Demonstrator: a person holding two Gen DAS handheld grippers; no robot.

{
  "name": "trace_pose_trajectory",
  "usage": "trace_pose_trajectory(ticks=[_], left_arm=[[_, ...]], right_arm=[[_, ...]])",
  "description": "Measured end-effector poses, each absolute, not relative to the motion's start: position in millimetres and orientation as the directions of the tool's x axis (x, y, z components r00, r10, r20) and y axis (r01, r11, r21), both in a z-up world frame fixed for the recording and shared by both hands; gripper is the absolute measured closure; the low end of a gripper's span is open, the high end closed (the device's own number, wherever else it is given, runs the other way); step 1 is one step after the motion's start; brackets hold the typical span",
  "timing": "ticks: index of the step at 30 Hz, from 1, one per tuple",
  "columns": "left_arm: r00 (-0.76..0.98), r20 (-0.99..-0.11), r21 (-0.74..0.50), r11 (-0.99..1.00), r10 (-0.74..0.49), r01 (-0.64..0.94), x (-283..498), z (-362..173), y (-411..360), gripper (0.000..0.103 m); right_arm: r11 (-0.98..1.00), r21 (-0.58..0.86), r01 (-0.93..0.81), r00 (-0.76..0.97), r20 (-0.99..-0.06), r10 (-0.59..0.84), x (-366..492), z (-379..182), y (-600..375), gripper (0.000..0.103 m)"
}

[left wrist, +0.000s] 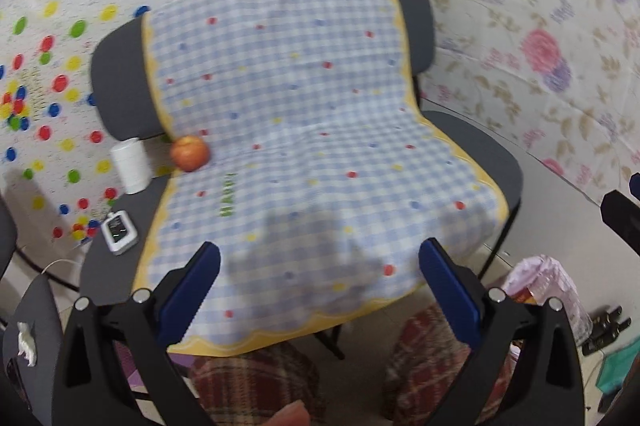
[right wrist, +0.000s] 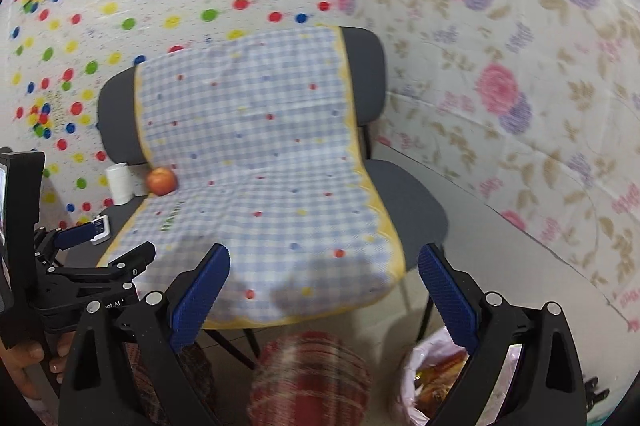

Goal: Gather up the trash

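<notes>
Two wrist views face a grey chair [left wrist: 120,77] draped with a blue-and-white checked cloth [left wrist: 304,129] edged in yellow and dotted red, blue and yellow. Green letters are printed on the cloth near its left edge; they are too blurred to read for certain. The left hand-held gripper [left wrist: 320,290] has its blue-padded jaws spread wide with nothing between them. The right hand-held gripper [right wrist: 324,298] is likewise wide apart and holds nothing. In the right view, the left one shows at the left edge, with small white lettering ending in "AI" on its black body.

An apple [left wrist: 190,153], red-orange and round, sits at the left edge of the cloth where seat meets backrest. Just beside it, on bare seat, stands a white cup [left wrist: 130,165]. Nearer the front left corner of the seat lies a small white device [left wrist: 119,232] with a dark screen.

The trash bag [right wrist: 424,378], thin pale pink plastic, stands on the floor below the chair's right front corner, open at the top with orange and yellow wrappers inside. Any print on them is unreadable.

Plastic sheets cover the walls, coloured dots on the left, pink and purple flowers on the right. A person's plaid-covered knees [right wrist: 312,378] fill the bottom.
</notes>
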State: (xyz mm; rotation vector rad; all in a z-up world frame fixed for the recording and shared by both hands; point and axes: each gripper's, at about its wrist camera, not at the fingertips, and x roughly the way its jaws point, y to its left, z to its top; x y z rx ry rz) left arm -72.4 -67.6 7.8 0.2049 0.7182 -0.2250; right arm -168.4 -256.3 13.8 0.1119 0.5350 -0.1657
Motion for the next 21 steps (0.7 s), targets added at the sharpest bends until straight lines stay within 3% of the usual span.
trace_pose_trajectory(ticks=[12,21], left_arm=[[0.787,-0.616,0.150,0.983,0.006,0.109,-80.8,41.2,-4.6,0.006],[0.770,-0.638,0.120,0.987,-0.005,0.106,-73.7,33.9,5.9,0.006]], right_arm=[[0.996,0.043,0.073,0.853,-0.520,-0.040,-142.3,29.2,-211.8,0.009],[0.996,0.028,0.081,0.836,-0.546,-0.053,-134.4,20.1,-208.0,0.009]])
